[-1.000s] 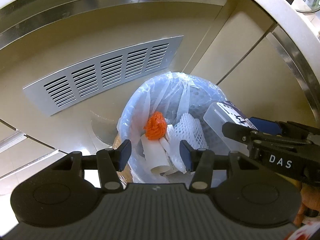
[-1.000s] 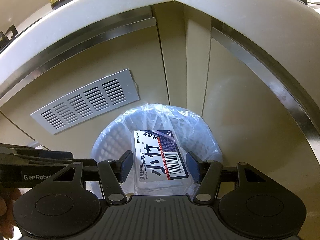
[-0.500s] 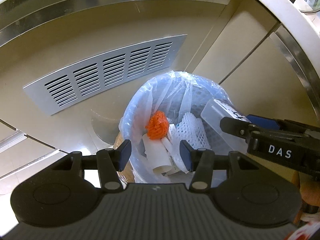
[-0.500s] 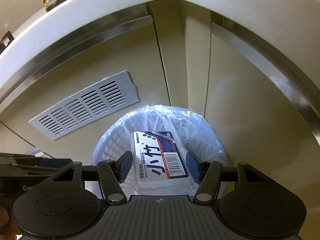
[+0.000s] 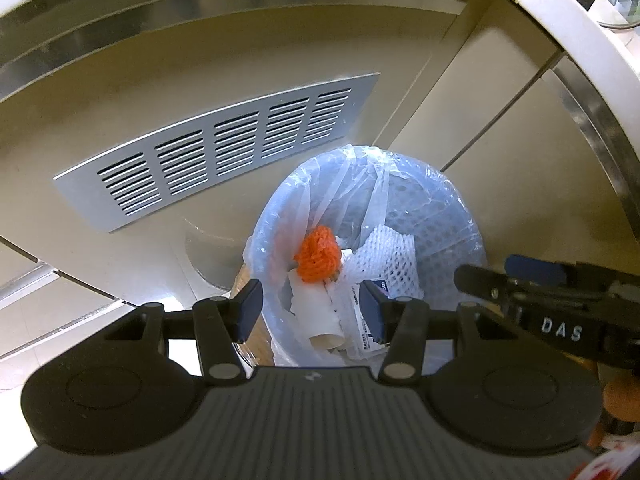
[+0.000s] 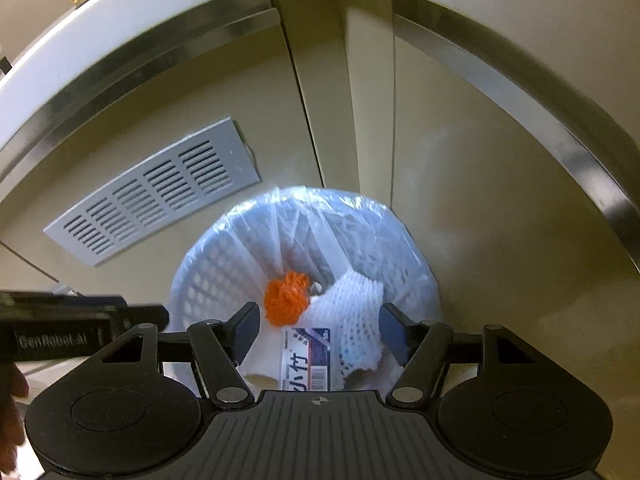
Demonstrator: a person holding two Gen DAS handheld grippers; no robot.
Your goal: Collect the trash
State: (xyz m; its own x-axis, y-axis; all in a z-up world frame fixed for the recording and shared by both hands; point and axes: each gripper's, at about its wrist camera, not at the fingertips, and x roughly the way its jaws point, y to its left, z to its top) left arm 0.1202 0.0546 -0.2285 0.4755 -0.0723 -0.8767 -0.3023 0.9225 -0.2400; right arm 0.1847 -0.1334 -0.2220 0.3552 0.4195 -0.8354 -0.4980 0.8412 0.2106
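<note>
A round perforated bin (image 5: 460, 208) (image 6: 216, 264) lined with a clear bag stands on the floor in the cabinet corner. In it lie an orange net ball (image 5: 319, 254) (image 6: 286, 300), a white foam net (image 5: 390, 254) (image 6: 352, 308), a white tube (image 5: 320, 320) and a clear labelled box (image 6: 306, 364) (image 5: 362, 326). My right gripper (image 6: 320, 328) hovers over the bin, its jaws opening and nothing between them; the box lies loose below. My left gripper (image 5: 311, 312) hangs open and empty above the bin's left side. Each gripper shows at the edge of the other's view.
A grey vent grille (image 5: 224, 144) (image 6: 152, 196) is set in the cabinet door behind the bin. Beige cabinet doors with steel trim close in on both sides under a white countertop (image 6: 160, 12). Something brown (image 5: 248, 344) sits beside the bin's left.
The labelled box has left my right gripper and dropped into the bin, and the right jaws have spread wider. The left gripper has stayed put.
</note>
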